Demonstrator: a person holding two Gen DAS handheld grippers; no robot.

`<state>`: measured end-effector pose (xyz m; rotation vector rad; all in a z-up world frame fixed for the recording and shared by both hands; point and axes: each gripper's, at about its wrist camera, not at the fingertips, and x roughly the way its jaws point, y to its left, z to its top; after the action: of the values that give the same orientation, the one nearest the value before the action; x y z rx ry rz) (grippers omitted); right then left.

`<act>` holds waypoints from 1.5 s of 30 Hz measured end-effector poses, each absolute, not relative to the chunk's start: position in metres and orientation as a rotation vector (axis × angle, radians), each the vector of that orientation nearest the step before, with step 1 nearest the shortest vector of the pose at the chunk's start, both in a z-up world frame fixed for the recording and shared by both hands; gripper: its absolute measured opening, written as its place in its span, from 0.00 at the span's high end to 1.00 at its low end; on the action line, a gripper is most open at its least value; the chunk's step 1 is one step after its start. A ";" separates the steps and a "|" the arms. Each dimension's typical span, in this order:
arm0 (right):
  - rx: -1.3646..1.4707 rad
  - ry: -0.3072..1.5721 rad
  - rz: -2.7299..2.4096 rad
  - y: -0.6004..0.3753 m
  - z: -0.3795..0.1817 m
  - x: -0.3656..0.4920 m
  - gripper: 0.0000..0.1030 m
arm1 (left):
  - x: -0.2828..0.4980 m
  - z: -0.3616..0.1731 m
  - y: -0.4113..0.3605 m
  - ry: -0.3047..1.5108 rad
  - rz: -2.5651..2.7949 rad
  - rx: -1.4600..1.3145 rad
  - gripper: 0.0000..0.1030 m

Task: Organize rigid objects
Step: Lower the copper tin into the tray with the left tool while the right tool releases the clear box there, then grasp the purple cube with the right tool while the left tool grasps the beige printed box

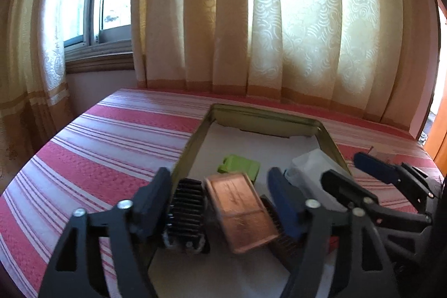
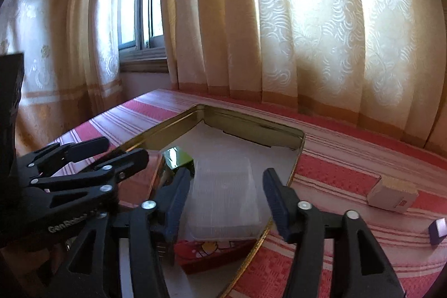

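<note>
Looks like the placing step is what's being wrapped up here. A gold-rimmed metal tin (image 1: 192, 141) lined with white paper is sat on the red-and-white striped tablecloth (image 1: 111, 130), and several rigid bits are already inside it.

In the left wrist view, the left gripper (image 1: 220, 194) is spread wide around a copper-coloured rectangular case (image 1: 240, 211), with a black ribbed heatsink-like block (image 1: 185, 208) just beside it against the left finger. No pad can be seen pressing on the case, so it's judged as let go rather than gripped. A green plastic block (image 1: 240, 165) is lying further back in the tin.

In the right wrist view, the right gripper (image 2: 223, 200) is parted about halfway, straddling a clear plastic box (image 2: 223, 200) that is resting in the tin's near right part. Gaps can be made out on both sides, so nothing is clamped there either. A red cartoon-printed item (image 2: 212, 253) is partly tucked under the box.

Still out on the cloth, well apart from the tin: a small white box (image 2: 394, 194) and a little dark blue cube (image 2: 437, 231).

Next move, as a guess: both tools need to be backed out without nudging what was set down, then the right one needs to be swung over to the white box, which should be squared up between the fingers before any squeeze.
</note>
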<state>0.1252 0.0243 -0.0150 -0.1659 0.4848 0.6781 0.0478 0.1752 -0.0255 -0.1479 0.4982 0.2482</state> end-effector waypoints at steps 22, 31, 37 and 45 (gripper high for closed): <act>-0.112 0.542 0.229 -0.185 -0.015 0.184 0.26 | 0.087 -0.011 0.010 0.558 -0.057 -0.036 0.00; -0.018 0.727 0.171 -0.253 -0.031 0.229 0.26 | 0.138 -0.019 -0.043 0.646 -0.074 -0.040 0.00; 0.001 0.816 0.216 -0.253 -0.044 0.240 0.26 | 0.164 -0.031 -0.070 0.675 -0.052 0.030 0.00; -0.008 0.863 0.205 -0.258 -0.052 0.244 0.59 | 0.183 -0.044 -0.085 0.697 -0.041 0.033 0.00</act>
<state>0.2437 -0.2581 -0.0516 -0.0078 0.8631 0.2045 0.1834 -0.0849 -0.0440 0.0332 0.6972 -0.0412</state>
